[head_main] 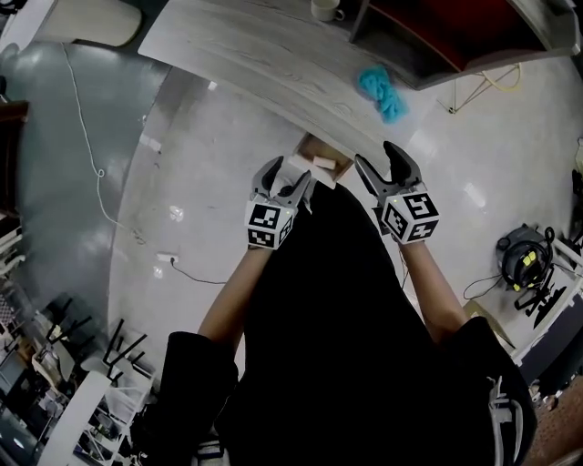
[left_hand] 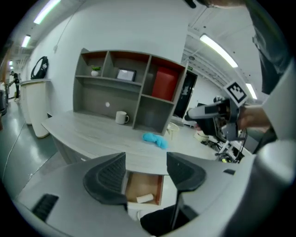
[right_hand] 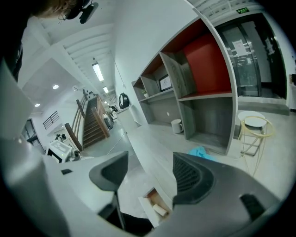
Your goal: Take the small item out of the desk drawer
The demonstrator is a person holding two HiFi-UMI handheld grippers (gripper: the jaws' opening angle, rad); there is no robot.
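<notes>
Desk (head_main: pixel 255 55): one, with a pale wood-grain top curved along its near edge.
Shelf unit (left_hand: pixel 115 92): one, standing on the back of the desk, grey cubbies with red panels.
Drawer (head_main: pixel 308 146): one, pulled open below the desk's near edge, its wooden inside showing.
Left gripper (head_main: pixel 288 179): jaws spread wide with nothing between them, held near the drawer's front. Its own view looks past the jaws down into the drawer.
Right gripper (head_main: pixel 386 168): jaws also spread and empty, beside the drawer on the other side, no closer to the item.
Blue cloth (head_main: pixel 381 91): one, crumpled on the desk top, well apart from the drawer.
Mug (head_main: pixel 325 10): one, white, by the shelf unit.
Small item (head_main: pixel 325 163): one, a short white piece lying flat on the drawer floor towards its front, touched by neither gripper.
Step, as I judge it: the reach in is not yet made, and the left gripper looks the better lined up.
Risk, walls: the open jaws look nearly as wide as the drawer, so a descent off centre could knock a wall or nudge the drawer shut.
Risk, item: if it is round, one jaw touching first may roll it deeper inside.
Risk, grip: closing too high would pinch its top and let it slip.
</notes>
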